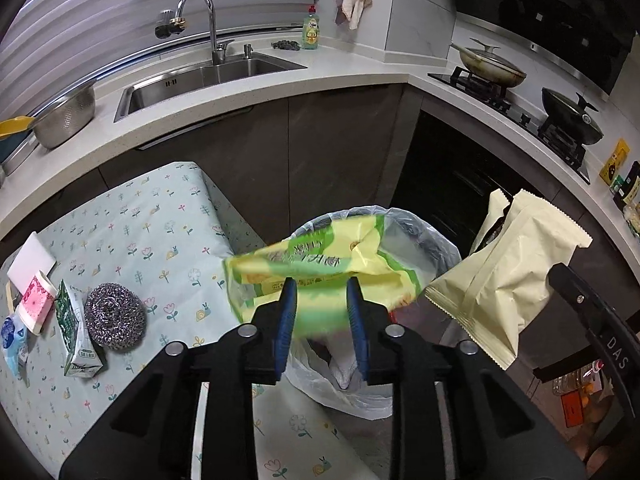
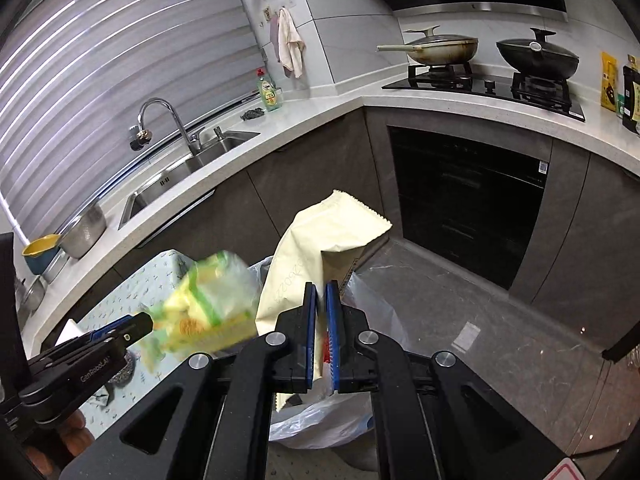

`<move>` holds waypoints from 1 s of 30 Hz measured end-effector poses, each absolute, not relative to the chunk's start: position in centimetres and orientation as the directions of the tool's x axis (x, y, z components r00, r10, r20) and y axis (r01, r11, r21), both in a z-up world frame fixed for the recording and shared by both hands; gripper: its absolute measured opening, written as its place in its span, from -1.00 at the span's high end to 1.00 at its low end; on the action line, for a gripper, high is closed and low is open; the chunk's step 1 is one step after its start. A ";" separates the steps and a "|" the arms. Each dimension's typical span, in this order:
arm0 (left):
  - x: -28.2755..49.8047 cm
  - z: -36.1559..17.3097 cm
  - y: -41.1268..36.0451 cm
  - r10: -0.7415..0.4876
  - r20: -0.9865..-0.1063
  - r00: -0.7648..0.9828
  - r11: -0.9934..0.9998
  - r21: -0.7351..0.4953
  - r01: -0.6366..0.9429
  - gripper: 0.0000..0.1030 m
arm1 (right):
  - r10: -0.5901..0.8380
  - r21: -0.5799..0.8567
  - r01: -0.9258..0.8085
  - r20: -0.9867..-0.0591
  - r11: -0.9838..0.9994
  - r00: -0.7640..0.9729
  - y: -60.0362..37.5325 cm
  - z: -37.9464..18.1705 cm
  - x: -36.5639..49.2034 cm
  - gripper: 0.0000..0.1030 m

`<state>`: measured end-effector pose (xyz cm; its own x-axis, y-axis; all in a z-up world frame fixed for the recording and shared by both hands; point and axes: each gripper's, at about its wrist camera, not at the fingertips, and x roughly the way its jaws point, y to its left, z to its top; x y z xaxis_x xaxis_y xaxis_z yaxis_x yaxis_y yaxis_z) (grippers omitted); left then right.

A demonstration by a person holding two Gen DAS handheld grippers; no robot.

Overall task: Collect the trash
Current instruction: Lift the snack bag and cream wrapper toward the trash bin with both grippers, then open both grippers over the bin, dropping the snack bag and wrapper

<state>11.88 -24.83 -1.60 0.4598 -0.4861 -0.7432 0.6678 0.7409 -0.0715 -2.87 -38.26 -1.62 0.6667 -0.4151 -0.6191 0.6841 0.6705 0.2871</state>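
Note:
A yellow-green plastic wrapper (image 1: 320,256) shows blurred just past my left gripper (image 1: 321,282), over a bin lined with a clear bag (image 1: 420,240). The blue pads stand apart and do not press on the wrapper. From the right wrist view the same wrapper (image 2: 208,304) hangs off the tip of the left gripper (image 2: 140,322), loose. My right gripper (image 2: 321,286) is shut on the lower part of a cream-coloured snack bag (image 2: 320,240), held upright beside the bin liner (image 2: 372,312). The cream bag (image 1: 500,280) is to the right of the bin in the left wrist view.
A table with a floral cloth (image 1: 140,220) stands left of the bin and bears a steel scourer (image 1: 114,316), a green carton (image 1: 74,332), a pink pack (image 1: 36,300) and a white sponge (image 1: 32,260). A counter with a sink (image 1: 208,76) and a stove (image 1: 520,100) runs behind.

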 end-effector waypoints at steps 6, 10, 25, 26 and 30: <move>11.9 -1.9 -24.5 -0.467 -0.743 0.479 0.756 -0.054 0.652 0.37 | -0.401 0.290 0.673 -0.620 0.681 0.674 -38.2 -1.9 -2.2 0.88; 11.9 -1.8 -24.2 -0.456 -0.740 0.495 0.764 -0.040 0.644 0.34 | -0.383 0.288 0.656 -0.624 0.698 0.681 -37.9 -2.0 -1.2 0.88; 13.1 -1.6 -21.7 -0.412 -0.729 0.546 0.809 -0.017 0.588 0.15 | -0.322 0.279 0.586 -0.622 0.761 0.714 -35.6 -1.6 3.1 0.80; 13.2 -1.6 -21.6 -0.409 -0.729 0.549 0.812 -0.016 0.583 0.06 | -0.320 0.279 0.582 -0.620 0.764 0.717 -35.5 -1.5 3.3 0.78; 13.5 -1.4 -20.8 -0.402 -0.721 0.564 0.824 -0.016 0.566 -0.02 | -0.322 0.277 0.577 -0.612 0.768 0.722 -34.9 -1.2 3.6 0.49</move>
<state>13.50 -20.84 -1.39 0.5641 -0.4021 -0.7212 0.5665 0.8239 -0.0163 3.64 -34.90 -1.18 0.7224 -0.3222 -0.6118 0.5770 0.7685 0.2766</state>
